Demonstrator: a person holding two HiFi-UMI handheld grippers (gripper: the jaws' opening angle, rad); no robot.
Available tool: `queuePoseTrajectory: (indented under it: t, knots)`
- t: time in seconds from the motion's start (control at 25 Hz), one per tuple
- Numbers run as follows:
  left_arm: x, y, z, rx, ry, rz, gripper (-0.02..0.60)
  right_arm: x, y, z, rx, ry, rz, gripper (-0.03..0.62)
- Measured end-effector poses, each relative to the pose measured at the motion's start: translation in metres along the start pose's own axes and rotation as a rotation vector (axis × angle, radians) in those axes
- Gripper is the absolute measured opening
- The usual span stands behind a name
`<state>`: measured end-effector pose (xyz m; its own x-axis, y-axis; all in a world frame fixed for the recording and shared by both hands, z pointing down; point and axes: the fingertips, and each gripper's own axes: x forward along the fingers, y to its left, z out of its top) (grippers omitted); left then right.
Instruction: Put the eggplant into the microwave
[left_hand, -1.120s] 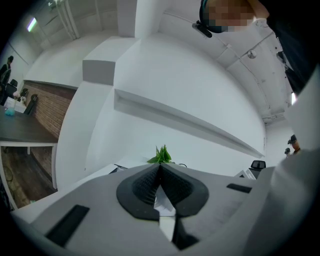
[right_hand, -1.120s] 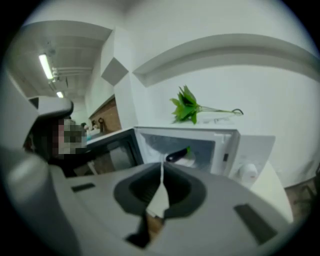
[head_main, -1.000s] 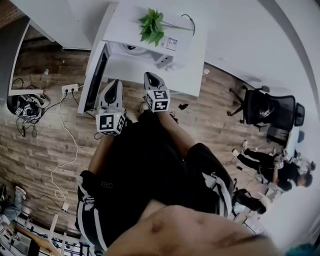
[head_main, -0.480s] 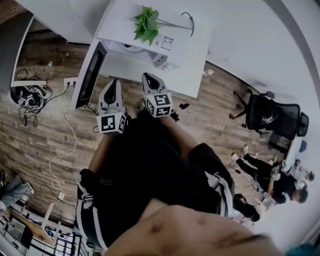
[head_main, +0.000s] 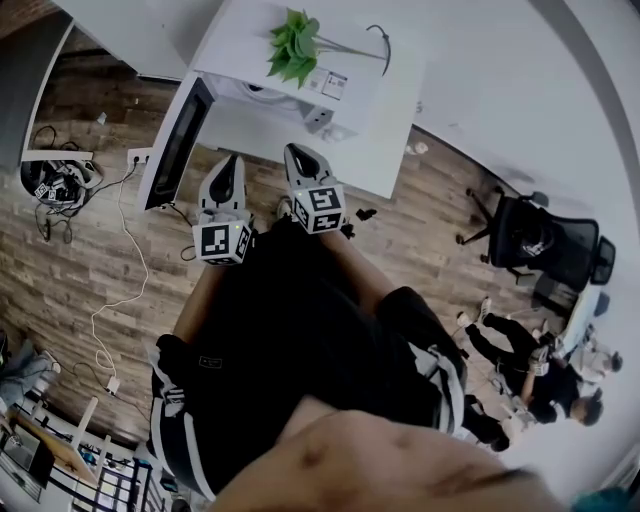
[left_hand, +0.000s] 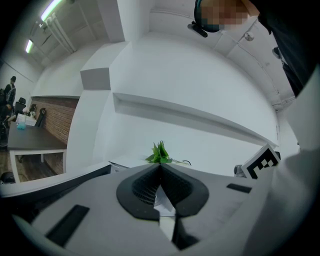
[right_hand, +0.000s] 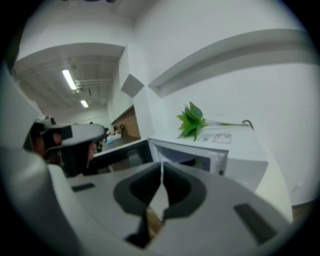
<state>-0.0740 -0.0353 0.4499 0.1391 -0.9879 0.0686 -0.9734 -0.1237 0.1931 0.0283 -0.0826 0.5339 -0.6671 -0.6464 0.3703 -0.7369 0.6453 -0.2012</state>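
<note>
A white microwave (head_main: 262, 103) stands on a white table (head_main: 385, 150), its dark door (head_main: 172, 148) swung open to the left. Both grippers hover just in front of it, side by side. My left gripper (head_main: 233, 161) is shut and empty, near the door's free edge. My right gripper (head_main: 298, 151) is also shut and empty, pointing at the open cavity (right_hand: 187, 159). In the right gripper view the jaws (right_hand: 161, 167) meet below the microwave (right_hand: 227, 157) and its door (right_hand: 122, 156). The left gripper view shows closed tips (left_hand: 160, 167). No eggplant is clearly visible; the cavity is dark.
A green plant (head_main: 295, 45) and a cable lie on top of the microwave. A power strip (head_main: 138, 156) and cables (head_main: 125, 270) trail over the wooden floor at left. An office chair (head_main: 535, 240) and seated people (head_main: 530, 375) are at right.
The microwave door stands a little further out to the left. Both grippers shifted slightly in front of the opening and stayed shut.
</note>
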Motion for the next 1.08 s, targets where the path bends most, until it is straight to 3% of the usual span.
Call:
queuePoseTrajectory:
  t: [1.08]
  knots:
    - [-0.02,-0.003,-0.001,-0.009,-0.003,-0.01,0.032,-0.017,0.012,-0.005,-0.031,-0.008,-0.023,0.032]
